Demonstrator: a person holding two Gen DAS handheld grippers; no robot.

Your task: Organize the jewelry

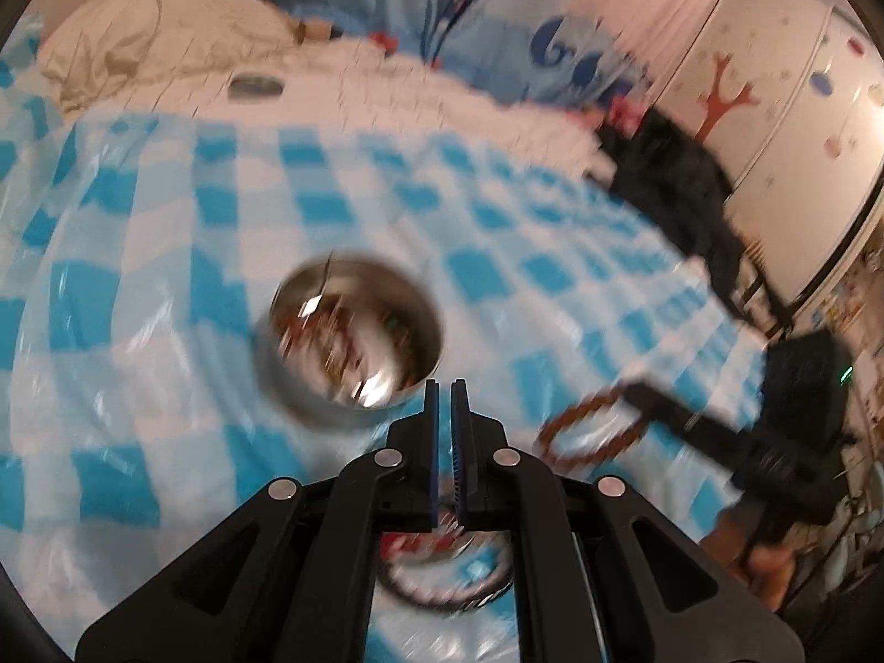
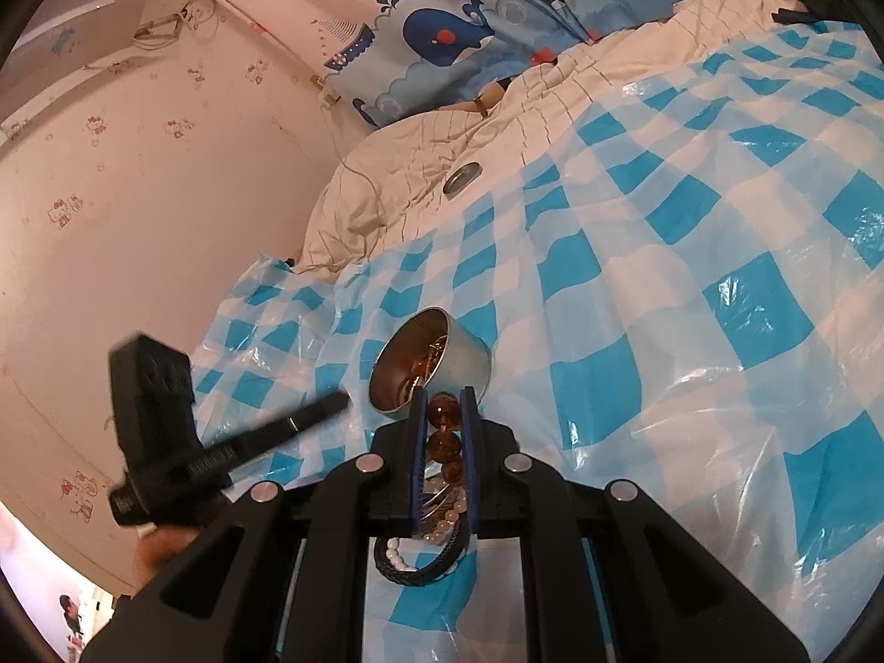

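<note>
A round metal tin point(image 1: 353, 342) with jewelry inside stands on the blue checked plastic sheet point(image 1: 166, 276); it also shows in the right wrist view point(image 2: 436, 359). My left gripper point(image 1: 445, 387) is shut and empty, just right of the tin. My right gripper point(image 2: 445, 395) is shut on an amber bead bracelet point(image 2: 442, 442) and holds it just short of the tin; from the left wrist view the bracelet point(image 1: 591, 428) hangs as a brown ring from the right gripper point(image 1: 635, 392). A black cord bracelet point(image 2: 420, 558) and pale beads lie below the fingers.
A tin lid point(image 2: 461, 177) lies on the cream quilt point(image 2: 387, 177) at the far side. A whale-print curtain point(image 2: 458, 27) hangs behind. A black garment point(image 1: 674, 193) lies at the right. More bracelets point(image 1: 442, 580) lie under my left gripper.
</note>
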